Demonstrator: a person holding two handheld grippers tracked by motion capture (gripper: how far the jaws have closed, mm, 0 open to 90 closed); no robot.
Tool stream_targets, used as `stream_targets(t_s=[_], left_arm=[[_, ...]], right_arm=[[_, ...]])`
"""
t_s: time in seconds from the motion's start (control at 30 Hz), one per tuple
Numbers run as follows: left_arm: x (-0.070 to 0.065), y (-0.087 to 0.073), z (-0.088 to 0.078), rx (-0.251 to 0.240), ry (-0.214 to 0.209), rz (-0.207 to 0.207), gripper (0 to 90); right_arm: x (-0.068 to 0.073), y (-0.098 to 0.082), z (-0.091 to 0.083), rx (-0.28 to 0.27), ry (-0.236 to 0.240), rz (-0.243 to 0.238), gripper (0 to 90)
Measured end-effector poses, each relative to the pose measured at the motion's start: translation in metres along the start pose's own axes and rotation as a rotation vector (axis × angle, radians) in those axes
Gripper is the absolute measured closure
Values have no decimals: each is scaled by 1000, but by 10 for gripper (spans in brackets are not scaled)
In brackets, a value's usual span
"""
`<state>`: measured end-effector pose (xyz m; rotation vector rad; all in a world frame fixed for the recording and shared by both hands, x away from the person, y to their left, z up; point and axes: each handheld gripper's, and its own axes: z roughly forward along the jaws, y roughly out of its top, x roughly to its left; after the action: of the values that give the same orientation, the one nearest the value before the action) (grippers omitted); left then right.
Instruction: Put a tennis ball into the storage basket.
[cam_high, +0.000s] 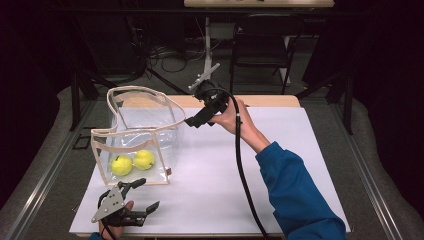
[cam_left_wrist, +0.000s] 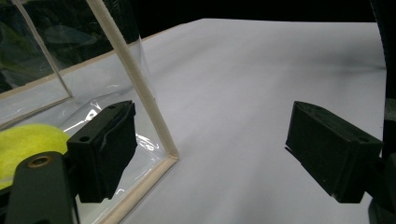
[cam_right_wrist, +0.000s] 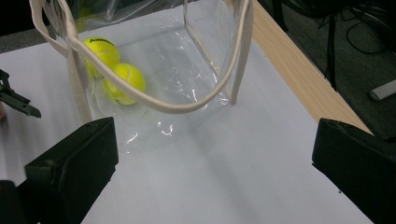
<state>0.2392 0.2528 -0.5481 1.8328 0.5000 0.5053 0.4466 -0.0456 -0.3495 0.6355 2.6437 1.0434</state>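
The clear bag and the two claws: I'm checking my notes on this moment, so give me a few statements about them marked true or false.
1. The clear bag holds two yellow tennis balls. True.
2. The bag lies flat on its side. False: it stands upright on the white table, its mouth open at the top.
3. The right claw is shut on the bag's handle. False: its jaws are wide apart, and it is held in the air beside the bag's rim, holding nothing.
4. The left claw is open, near the bag's bottom corner. True.
5. A third ball lies loose on the table. False: both balls are inside the bag.
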Motion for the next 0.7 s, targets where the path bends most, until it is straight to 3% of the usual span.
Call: stream_targets(t_s=[0.7], left_arm=[[-1, 0, -2, -4, 0, 1, 160]], right_arm=[[5, -45, -4, 24, -29, 6, 0]])
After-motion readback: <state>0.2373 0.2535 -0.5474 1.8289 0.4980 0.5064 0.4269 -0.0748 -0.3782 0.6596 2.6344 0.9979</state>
